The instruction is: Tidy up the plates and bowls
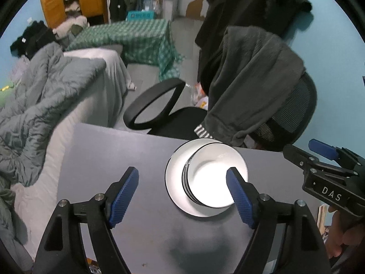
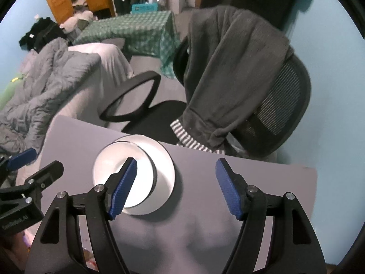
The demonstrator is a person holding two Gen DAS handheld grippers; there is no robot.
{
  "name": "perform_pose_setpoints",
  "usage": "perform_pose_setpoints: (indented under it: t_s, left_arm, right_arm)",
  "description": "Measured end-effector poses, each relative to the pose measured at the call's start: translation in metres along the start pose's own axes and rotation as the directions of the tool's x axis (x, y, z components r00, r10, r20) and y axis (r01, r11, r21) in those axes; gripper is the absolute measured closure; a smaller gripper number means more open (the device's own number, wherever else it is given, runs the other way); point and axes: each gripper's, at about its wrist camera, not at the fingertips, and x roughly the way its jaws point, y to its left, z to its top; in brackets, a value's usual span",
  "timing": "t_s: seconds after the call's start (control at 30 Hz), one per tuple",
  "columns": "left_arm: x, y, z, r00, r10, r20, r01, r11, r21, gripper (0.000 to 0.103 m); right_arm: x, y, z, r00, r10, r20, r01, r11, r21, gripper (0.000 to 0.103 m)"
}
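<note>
A stack of white bowls [image 1: 209, 178] sits on a white plate [image 1: 175, 182] near the far edge of the grey table [image 1: 102, 159]. My left gripper [image 1: 182, 171] hangs open above the table, nothing between its blue pads; its right fingertip overlaps the bowls in view. The right gripper [image 1: 301, 147] shows at the right edge. In the right wrist view the bowls [image 2: 114, 157] and plate [image 2: 166, 182] lie below the open right gripper [image 2: 175, 161], whose left fingertip overlaps them. The left gripper [image 2: 38, 159] shows at the left edge. Neither gripper holds anything.
A black office chair [image 1: 285, 105] draped with a dark grey garment [image 2: 228, 68] stands just beyond the table's far edge. A bed with a grey quilt [image 1: 45, 91] runs along the left. A green checked cloth [image 1: 136, 38] covers furniture further back.
</note>
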Motion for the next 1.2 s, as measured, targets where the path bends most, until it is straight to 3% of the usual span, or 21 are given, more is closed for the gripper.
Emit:
perform_pose_setpoints:
  t_s: [0.27, 0.5, 1.2]
  left_arm:
    - [-0.046, -0.001, -0.019, 0.997, -0.065, 0.049, 0.067, 0.997, -0.036, 0.022]
    - [-0.068, 0.003, -0.031, 0.994, -0.063, 0.087, 0.069, 0.995, -0.07, 0.022]
    - [-0.111, -0.027, -0.027, 0.984, -0.084, 0.159, 0.067, 0.992, 0.109, 0.022]
  right_arm:
    - [-0.046, 0.006, -0.017, 0.998, 0.004, 0.066, -0.005, 1.0, 0.024, 0.032]
    - [-0.072, 0.002, -0.027, 0.995, -0.012, 0.104, 0.007, 0.999, 0.047, 0.032]
    - [-0.119, -0.007, -0.04, 0.984, -0.024, 0.174, -0.001, 0.99, 0.142, 0.032]
